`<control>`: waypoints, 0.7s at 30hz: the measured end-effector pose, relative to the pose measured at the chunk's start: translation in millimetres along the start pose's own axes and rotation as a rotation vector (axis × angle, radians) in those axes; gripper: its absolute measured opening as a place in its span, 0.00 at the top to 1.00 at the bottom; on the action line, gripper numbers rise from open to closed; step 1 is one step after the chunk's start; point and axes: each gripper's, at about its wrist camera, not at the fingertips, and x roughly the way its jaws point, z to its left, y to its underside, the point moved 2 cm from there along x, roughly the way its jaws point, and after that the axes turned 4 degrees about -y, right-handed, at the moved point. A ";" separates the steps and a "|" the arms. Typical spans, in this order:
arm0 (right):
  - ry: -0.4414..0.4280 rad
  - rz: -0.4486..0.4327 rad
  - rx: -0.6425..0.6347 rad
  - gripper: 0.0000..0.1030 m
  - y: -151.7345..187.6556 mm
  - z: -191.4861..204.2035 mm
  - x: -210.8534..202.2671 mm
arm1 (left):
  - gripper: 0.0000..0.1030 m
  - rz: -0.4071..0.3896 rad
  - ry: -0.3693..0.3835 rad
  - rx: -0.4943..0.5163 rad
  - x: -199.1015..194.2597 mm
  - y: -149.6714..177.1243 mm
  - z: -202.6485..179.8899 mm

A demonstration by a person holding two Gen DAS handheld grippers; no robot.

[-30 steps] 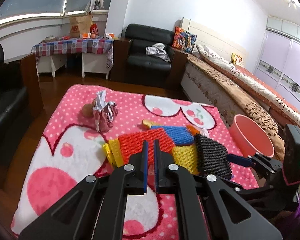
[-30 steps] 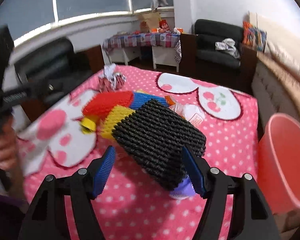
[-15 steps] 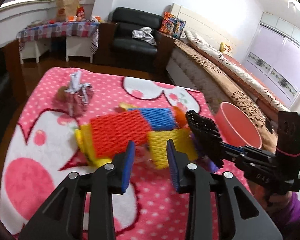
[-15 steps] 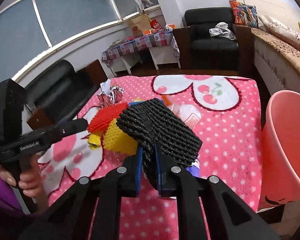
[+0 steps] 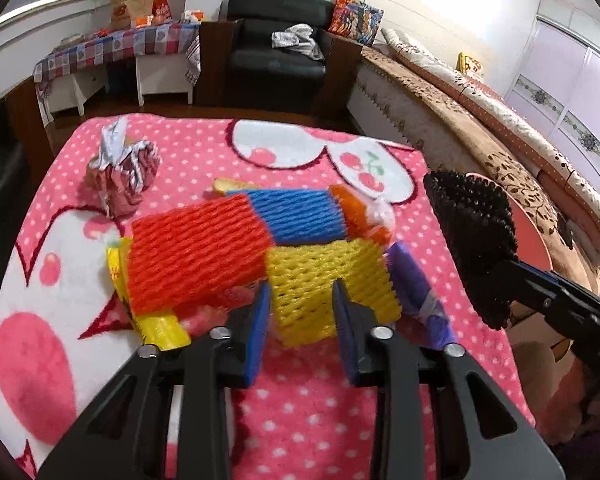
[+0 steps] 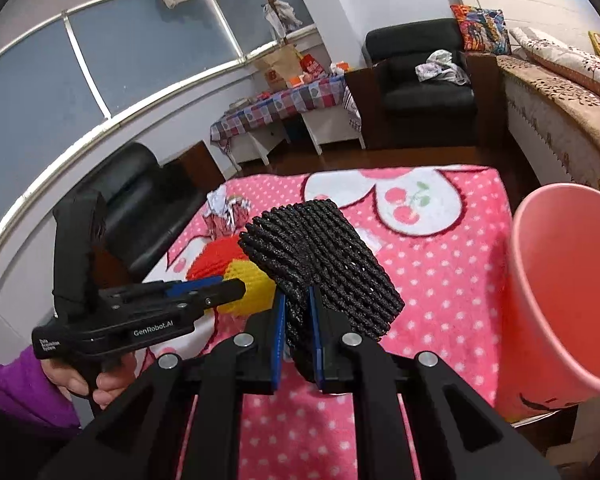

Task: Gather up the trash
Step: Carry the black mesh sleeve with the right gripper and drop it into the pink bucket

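1. Right gripper: jaws pressed together on the near edge of the black foam net sleeve, which hangs clear of the pink dotted blanket. Held raised, presumably for carrying to the pink bin at the blanket's right edge.
2. Left gripper: jaws closing around the yellow foam net sleeve, which lies between them; the pads do not yet visibly press it.
3. Remaining trash on the blanket: red foam net sleeve, blue foam net sleeve, purple wrapper and crumpled foil wrapper, clustered near the centre.
4. Pose: both grippers point downward and forward; the left reaches low over the pile, while the right is tilted toward the bin.
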 end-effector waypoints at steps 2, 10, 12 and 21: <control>0.000 -0.015 0.008 0.90 -2.8 -4.1 -6.9 | 0.93 -0.012 -0.012 0.021 -3.1 -1.9 -6.3; 0.007 -0.091 0.055 0.90 -11.4 -24.1 -40.4 | 0.98 -0.103 -0.020 0.055 -31.8 -23.3 -29.0; 0.017 -0.112 0.064 0.90 -12.8 -29.7 -49.4 | 0.98 -0.124 -0.014 0.061 -38.3 -30.0 -35.6; 0.120 -0.195 0.135 0.90 -14.8 -68.1 -94.1 | 0.98 -0.192 0.076 0.148 -45.6 -56.6 -96.4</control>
